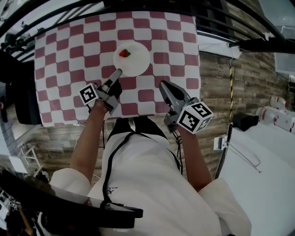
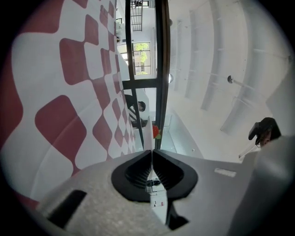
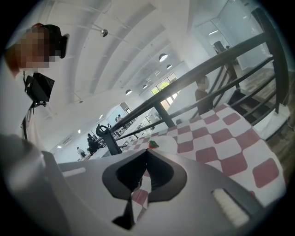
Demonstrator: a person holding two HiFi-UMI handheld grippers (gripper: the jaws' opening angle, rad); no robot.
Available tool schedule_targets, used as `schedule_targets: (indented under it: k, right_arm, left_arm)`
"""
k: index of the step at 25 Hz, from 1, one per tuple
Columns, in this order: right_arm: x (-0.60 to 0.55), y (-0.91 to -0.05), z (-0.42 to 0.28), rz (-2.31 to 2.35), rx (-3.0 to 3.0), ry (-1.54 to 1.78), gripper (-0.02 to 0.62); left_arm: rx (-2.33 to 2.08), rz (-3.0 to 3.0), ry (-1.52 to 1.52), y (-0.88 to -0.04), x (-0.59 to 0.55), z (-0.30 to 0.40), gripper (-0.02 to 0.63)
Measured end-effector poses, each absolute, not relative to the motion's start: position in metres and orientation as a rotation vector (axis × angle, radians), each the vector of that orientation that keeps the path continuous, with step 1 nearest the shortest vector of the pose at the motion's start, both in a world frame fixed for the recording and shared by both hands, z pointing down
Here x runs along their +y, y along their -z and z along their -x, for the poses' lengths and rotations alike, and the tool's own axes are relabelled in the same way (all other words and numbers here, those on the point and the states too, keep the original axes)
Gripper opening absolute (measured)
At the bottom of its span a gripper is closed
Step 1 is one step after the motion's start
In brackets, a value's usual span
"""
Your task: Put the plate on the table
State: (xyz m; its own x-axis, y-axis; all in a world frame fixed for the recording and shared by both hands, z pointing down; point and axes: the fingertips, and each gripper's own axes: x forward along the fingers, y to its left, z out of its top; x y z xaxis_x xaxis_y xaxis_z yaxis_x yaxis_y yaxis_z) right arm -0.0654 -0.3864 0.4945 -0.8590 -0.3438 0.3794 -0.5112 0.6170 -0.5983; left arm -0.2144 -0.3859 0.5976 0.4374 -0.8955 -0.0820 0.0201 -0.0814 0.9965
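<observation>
A round white plate (image 1: 132,59) with a red strawberry (image 1: 124,53) on it rests on the red-and-white checked table (image 1: 69,55), towards the far middle. My left gripper (image 1: 118,72) is shut on the plate's near-left rim. In the left gripper view the plate (image 2: 150,131) appears edge-on as a thin white line between the closed jaws of the left gripper (image 2: 151,150), with the strawberry (image 2: 156,132) beyond. My right gripper (image 1: 163,84) hovers over the table's near edge, to the right of the plate, shut and holding nothing. The right gripper view shows the plate (image 3: 167,144) ahead of its tips (image 3: 147,151).
Black railings (image 1: 152,4) run behind the table's far side. Wood-plank floor (image 1: 221,78) lies to the right. A white counter (image 1: 262,156) stands at the lower right with a white machine (image 1: 276,115) on it. The person's torso and arms fill the near foreground.
</observation>
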Motion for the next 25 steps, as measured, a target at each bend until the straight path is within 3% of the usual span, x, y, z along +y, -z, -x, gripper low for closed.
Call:
schedule_targets:
  k: [25]
  right_arm:
    - [-0.421,-0.529,0.033,-0.728,-2.534,-1.087,0.008]
  left_arm:
    - [-0.920,-1.290,0.849,-0.688,-0.434,0.205,0.018]
